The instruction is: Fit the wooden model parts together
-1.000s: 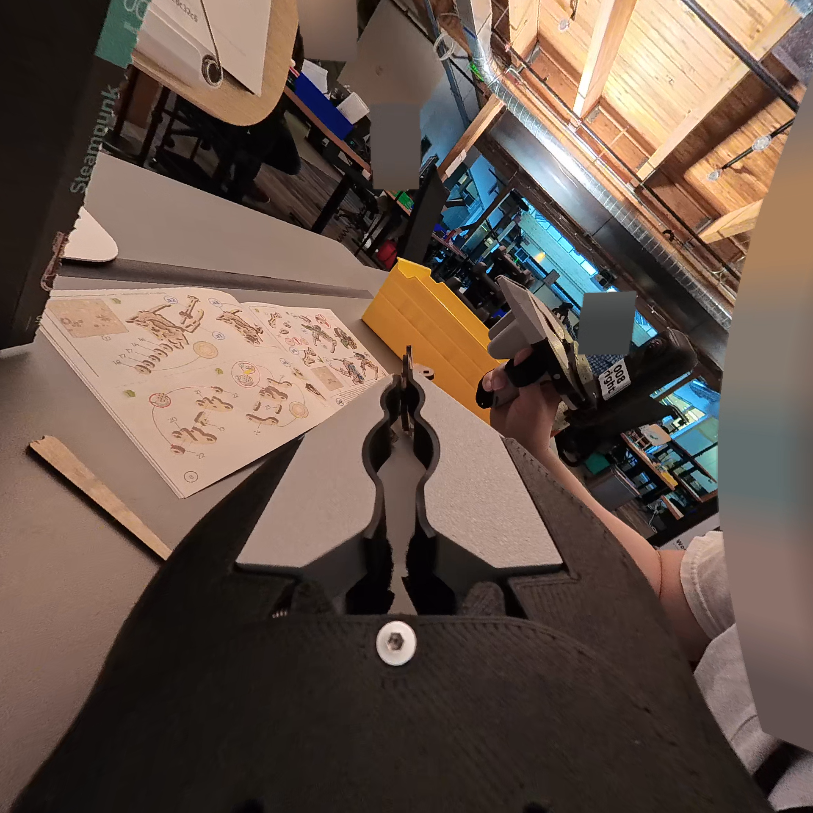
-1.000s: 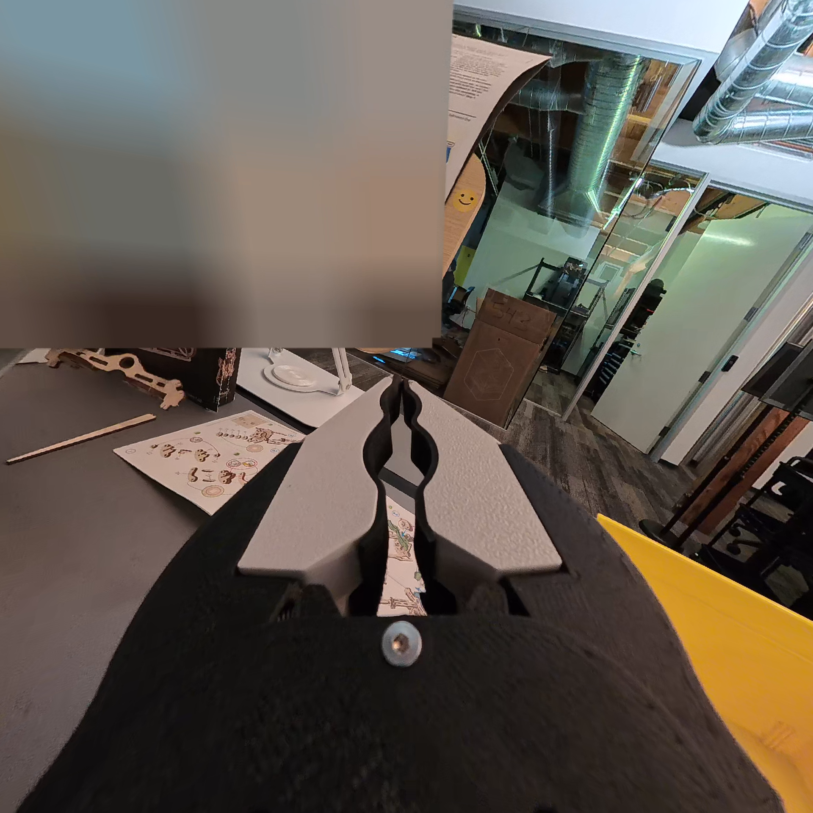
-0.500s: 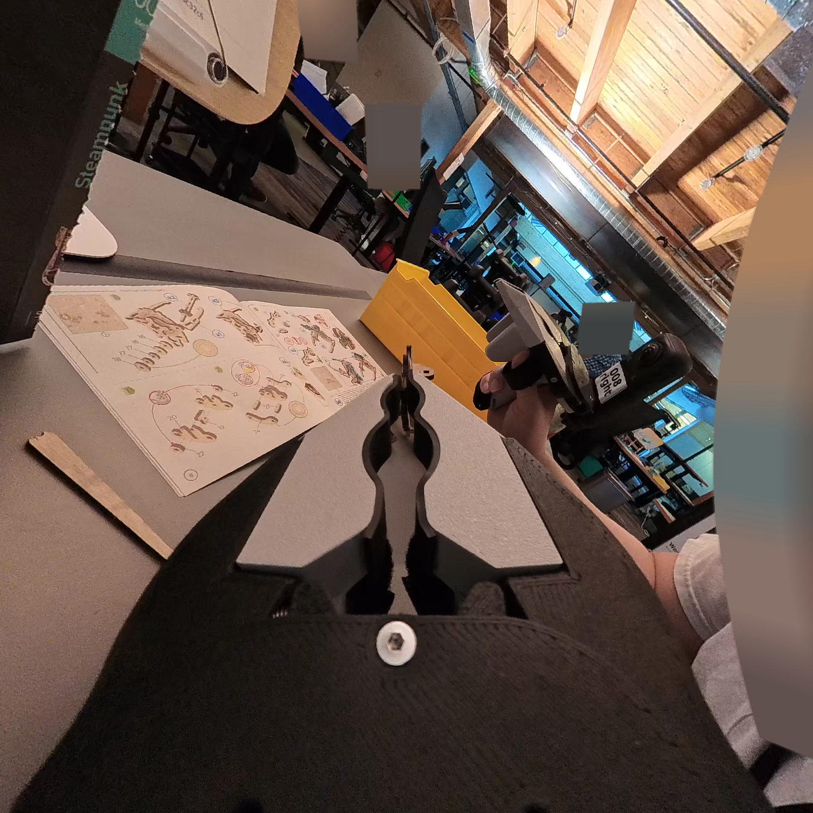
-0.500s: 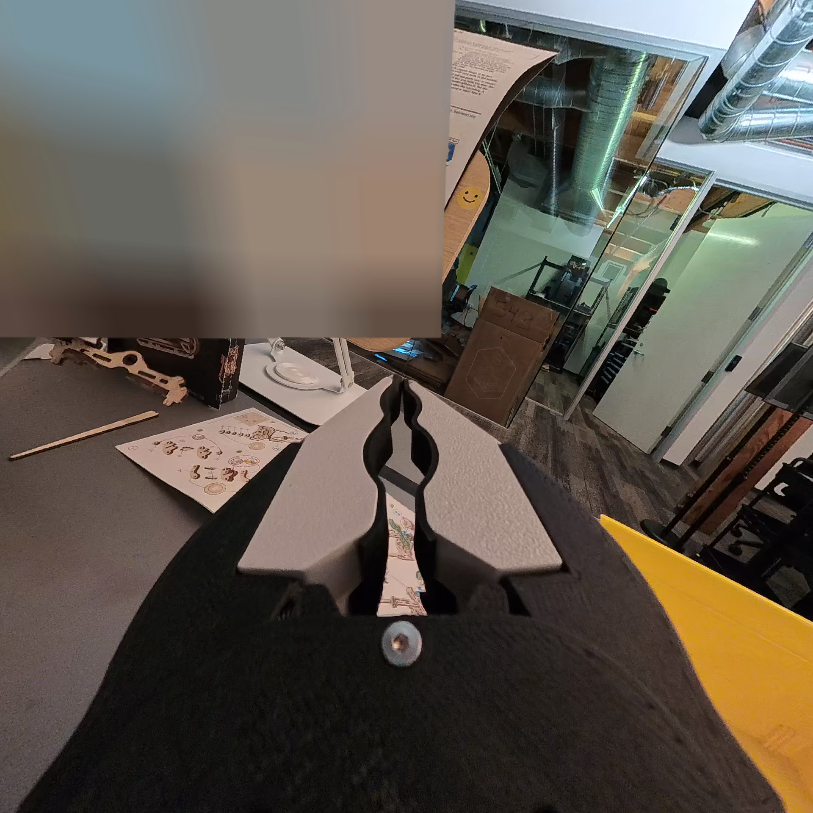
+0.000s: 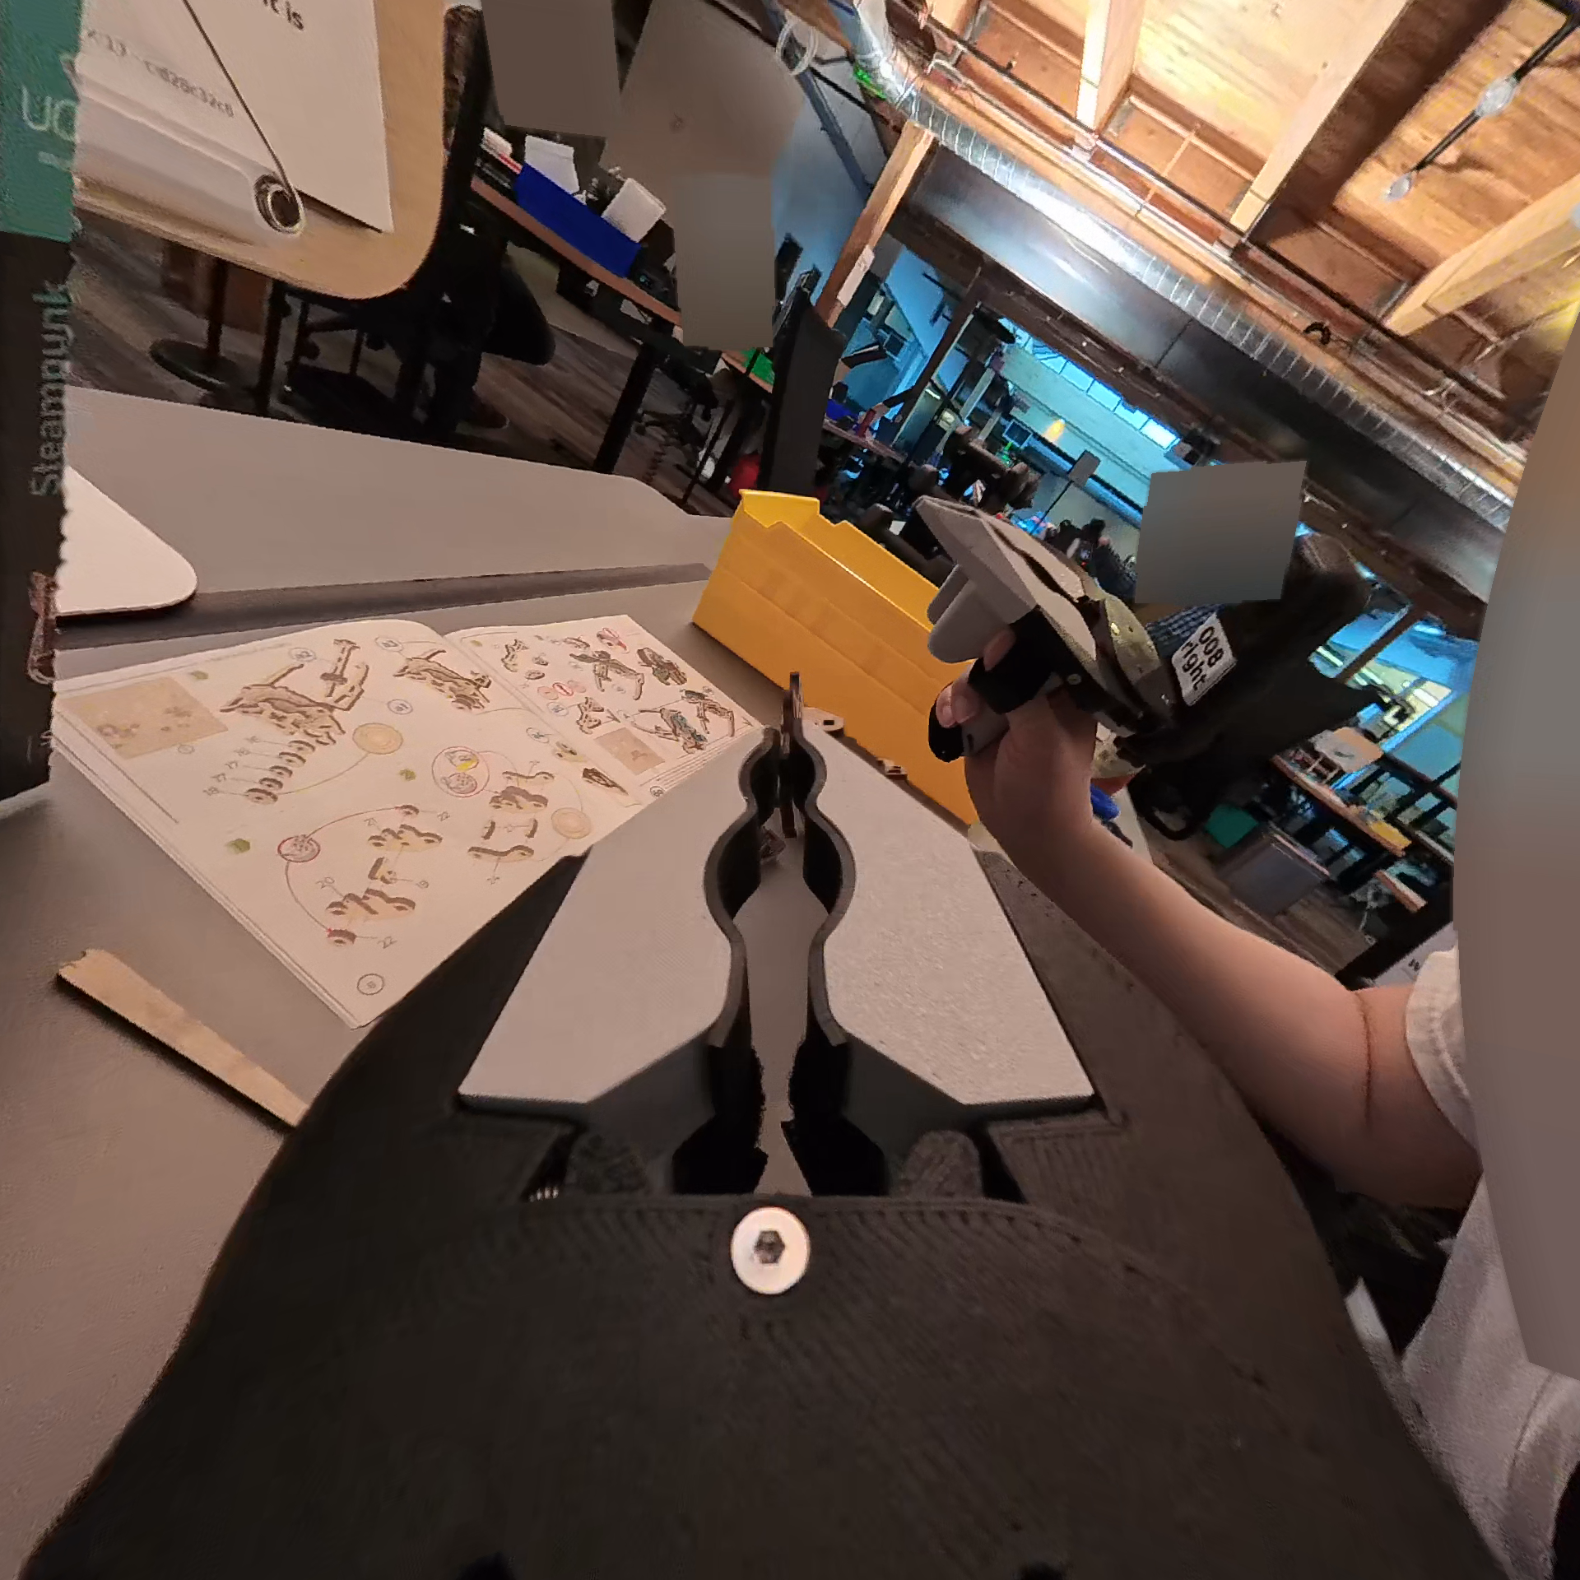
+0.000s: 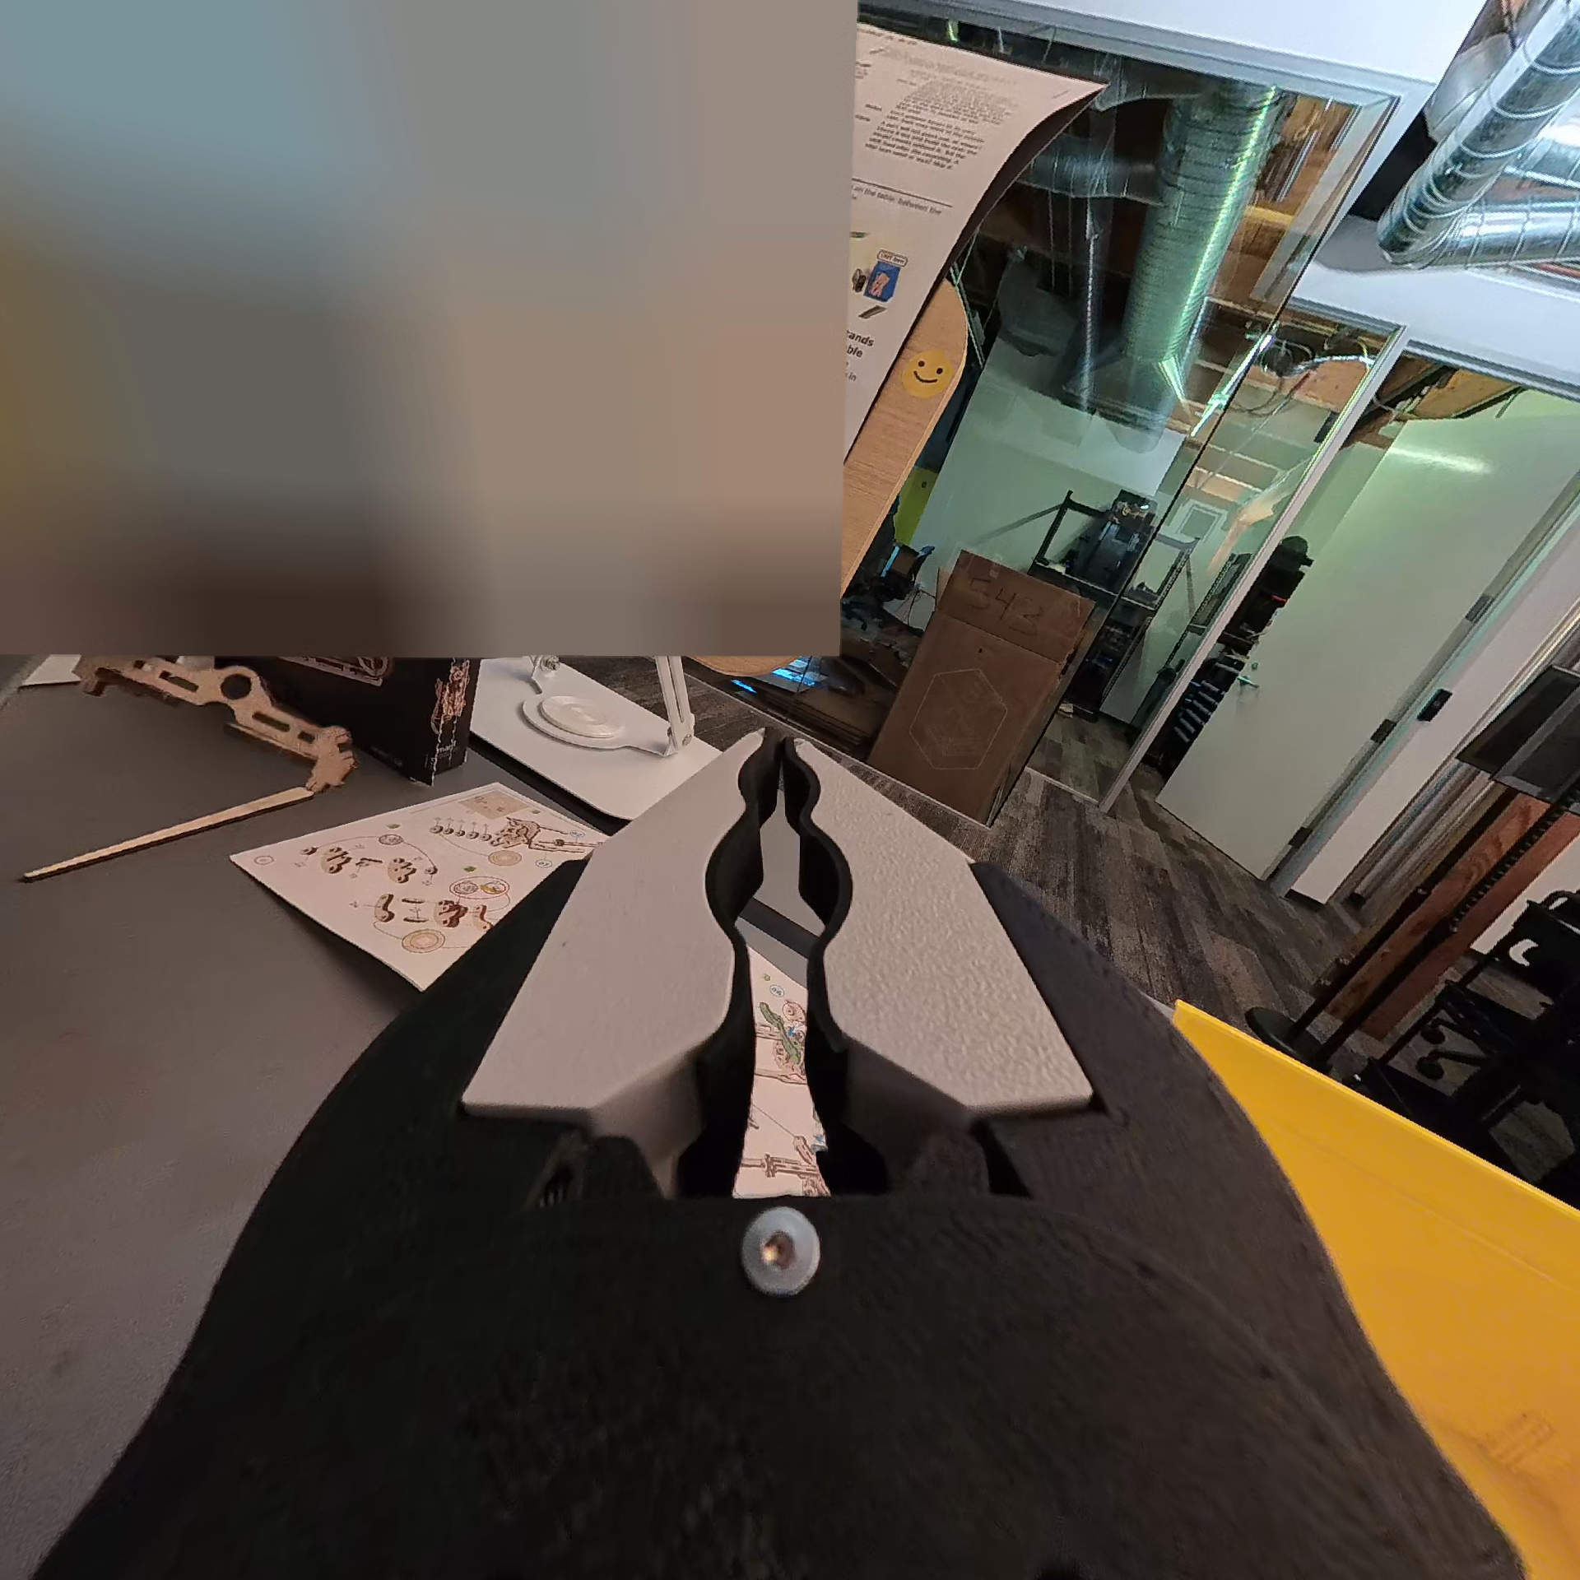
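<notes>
My left gripper (image 5: 788,752) is shut on a thin dark wooden part (image 5: 792,710), seen edge-on and sticking up past the fingertips, above the grey table (image 5: 128,1197). My right gripper (image 6: 782,757) is shut with nothing visible between its fingers. In the left wrist view the right gripper (image 5: 966,590) is held up in a hand, to the right of and beyond my left gripper. A pale wooden frame part (image 6: 231,705) lies at the table's far left by a dark box (image 6: 385,710). A small light wooden piece (image 5: 834,727) lies by the yellow bin.
An open instruction booklet (image 5: 385,769) lies flat on the table and also shows in the right wrist view (image 6: 410,881). A yellow bin (image 5: 821,607) stands at the right. A thin wooden strip (image 5: 179,1034) lies at the left. A white lamp base (image 6: 590,718) stands behind the booklet.
Almost nothing. The right gripper has drifted slightly up and left in the left wrist view. Both grippers stay shut, and the left still holds the thin part.
</notes>
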Action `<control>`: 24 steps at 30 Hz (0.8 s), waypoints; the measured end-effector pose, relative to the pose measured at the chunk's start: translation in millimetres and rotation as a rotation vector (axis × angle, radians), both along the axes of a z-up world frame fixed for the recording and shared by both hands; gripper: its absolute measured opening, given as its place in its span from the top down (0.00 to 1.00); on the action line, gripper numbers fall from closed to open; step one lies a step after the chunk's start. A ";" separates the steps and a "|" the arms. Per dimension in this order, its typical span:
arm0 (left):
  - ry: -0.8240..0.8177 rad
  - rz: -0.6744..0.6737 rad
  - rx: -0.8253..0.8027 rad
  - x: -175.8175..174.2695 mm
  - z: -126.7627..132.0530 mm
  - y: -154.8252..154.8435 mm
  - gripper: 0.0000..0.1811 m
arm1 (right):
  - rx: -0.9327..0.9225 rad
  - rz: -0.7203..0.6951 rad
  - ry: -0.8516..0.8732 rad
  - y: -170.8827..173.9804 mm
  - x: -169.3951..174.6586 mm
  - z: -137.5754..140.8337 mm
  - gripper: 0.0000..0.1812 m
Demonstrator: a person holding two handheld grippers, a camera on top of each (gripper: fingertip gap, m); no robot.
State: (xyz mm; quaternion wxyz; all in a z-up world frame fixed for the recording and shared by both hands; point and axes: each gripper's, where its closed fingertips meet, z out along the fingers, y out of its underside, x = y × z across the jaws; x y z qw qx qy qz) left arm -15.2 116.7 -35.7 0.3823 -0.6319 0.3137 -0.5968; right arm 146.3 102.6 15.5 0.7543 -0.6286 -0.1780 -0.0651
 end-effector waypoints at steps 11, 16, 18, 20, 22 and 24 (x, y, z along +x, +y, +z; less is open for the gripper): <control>-0.029 -0.053 0.191 1.8 12.5 -17.9 1.00 | 0.002 0.000 0.000 0.3 -0.1 0.3 1.00; -0.002 -0.053 0.239 4.3 9.8 -21.2 1.00 | 0.003 0.001 0.000 0.4 -0.4 0.5 1.00; -0.016 -0.058 0.243 3.9 11.9 -22.6 1.00 | 0.002 0.002 0.001 0.6 -0.6 0.3 1.00; -0.031 -0.063 0.263 2.7 15.5 -24.5 1.00 | 0.001 0.001 0.000 0.7 -0.5 0.2 1.00; -0.036 -0.062 0.295 1.6 18.0 -25.9 1.00 | 0.001 0.002 0.002 0.8 -0.4 0.0 1.00; -0.031 -0.066 0.313 1.7 17.7 -27.2 1.00 | 0.001 0.002 0.002 0.8 -0.3 0.1 1.00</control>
